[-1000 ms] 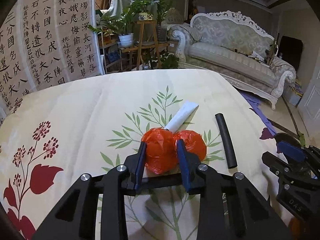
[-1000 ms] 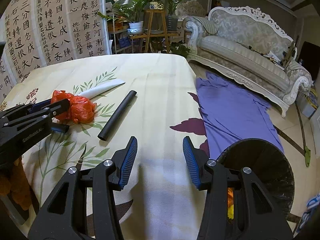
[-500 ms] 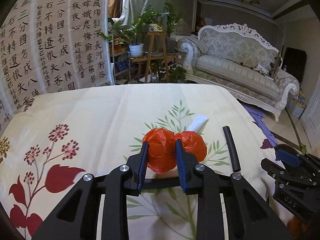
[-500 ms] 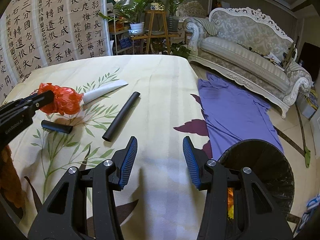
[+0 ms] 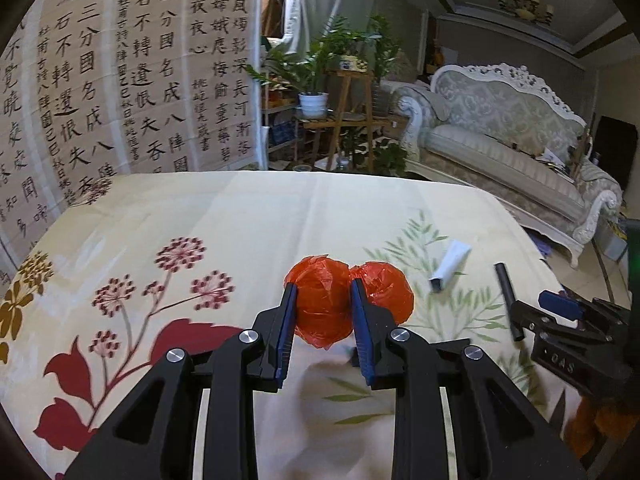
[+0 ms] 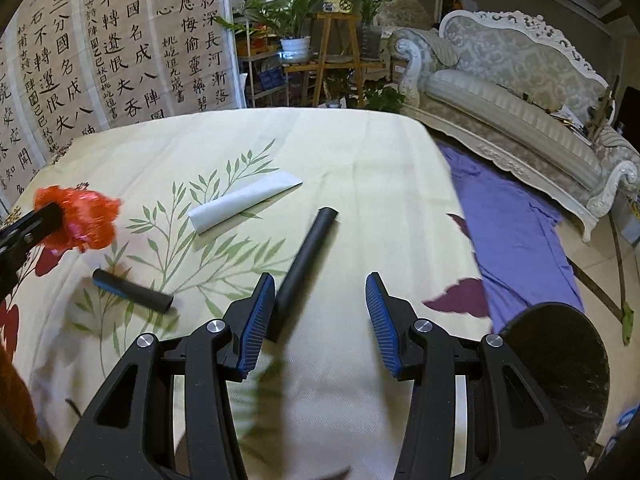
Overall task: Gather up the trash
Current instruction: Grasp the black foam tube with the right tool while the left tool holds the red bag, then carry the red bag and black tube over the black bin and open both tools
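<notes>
My left gripper [image 5: 323,300] is shut on a crumpled orange plastic bag [image 5: 320,312] and holds it above the floral tablecloth [image 5: 240,220]. The bag also shows at the left of the right wrist view [image 6: 80,220]. My right gripper [image 6: 320,292] is open and empty, low over the cloth; it also shows in the left wrist view [image 5: 560,312]. A long black tube [image 6: 308,264] lies just ahead of its left finger. A short black tube [image 6: 132,292] and a white paper wrapper [image 6: 244,200] lie further left.
A black trash bin [image 6: 560,360] stands at the table's right edge, beside a purple cloth [image 6: 512,232] on the floor. A sofa [image 5: 500,152], a plant stand [image 5: 344,120] and a calligraphy screen [image 5: 100,80] lie beyond the table.
My left gripper has lifted the orange bag off the cloth and moved left and back. A short black tube now shows where the bag lay. My right gripper has shifted left toward the long tube.
</notes>
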### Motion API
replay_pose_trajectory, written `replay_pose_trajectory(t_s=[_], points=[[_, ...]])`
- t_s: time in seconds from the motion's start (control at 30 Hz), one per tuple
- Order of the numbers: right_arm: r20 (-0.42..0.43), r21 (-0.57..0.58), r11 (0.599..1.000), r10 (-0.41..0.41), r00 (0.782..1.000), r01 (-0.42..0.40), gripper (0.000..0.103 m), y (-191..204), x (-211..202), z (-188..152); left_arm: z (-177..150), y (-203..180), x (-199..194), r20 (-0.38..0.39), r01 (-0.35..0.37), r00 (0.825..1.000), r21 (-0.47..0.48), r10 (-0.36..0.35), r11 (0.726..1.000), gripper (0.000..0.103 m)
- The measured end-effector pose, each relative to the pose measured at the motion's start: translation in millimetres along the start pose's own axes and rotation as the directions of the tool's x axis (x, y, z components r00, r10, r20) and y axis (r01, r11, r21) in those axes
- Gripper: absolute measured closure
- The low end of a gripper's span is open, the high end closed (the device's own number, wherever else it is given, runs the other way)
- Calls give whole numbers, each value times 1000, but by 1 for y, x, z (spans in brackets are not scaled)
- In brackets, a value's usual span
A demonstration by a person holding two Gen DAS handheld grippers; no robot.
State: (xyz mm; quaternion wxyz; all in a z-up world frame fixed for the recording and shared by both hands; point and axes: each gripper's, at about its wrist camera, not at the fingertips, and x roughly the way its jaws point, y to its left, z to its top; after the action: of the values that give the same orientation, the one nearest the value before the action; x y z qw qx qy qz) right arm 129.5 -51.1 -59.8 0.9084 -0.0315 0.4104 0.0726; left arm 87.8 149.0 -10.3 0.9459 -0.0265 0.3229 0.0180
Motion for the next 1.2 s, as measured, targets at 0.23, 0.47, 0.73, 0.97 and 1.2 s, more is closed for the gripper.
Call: replay_pose_trajectory(t_s=[0.23, 0.47, 0.73, 0.97, 1.2], points=[[-39, -14, 1000, -20, 999, 19, 79, 5, 10, 5, -9, 17, 1, -25, -23, 999, -29, 23, 999, 75], [-36, -10, 1000, -28, 999, 28, 91, -4, -1, -8, -18, 12, -7, -30, 2, 1000, -39, -3, 999, 75], [-20, 25, 998, -63, 998, 64, 91, -28, -29, -36, -25, -12, -24, -18, 59, 998, -28, -60, 998, 75], [11, 84, 990, -113, 994, 112, 91, -61, -65, -62, -32, -54, -40, -16, 154, 988, 17, -154, 988, 75], [20, 172, 962, -217, 976, 210, 91, -112, -98, -92, -36, -115, -48, -39, 278, 961, 71, -275, 958, 75]])
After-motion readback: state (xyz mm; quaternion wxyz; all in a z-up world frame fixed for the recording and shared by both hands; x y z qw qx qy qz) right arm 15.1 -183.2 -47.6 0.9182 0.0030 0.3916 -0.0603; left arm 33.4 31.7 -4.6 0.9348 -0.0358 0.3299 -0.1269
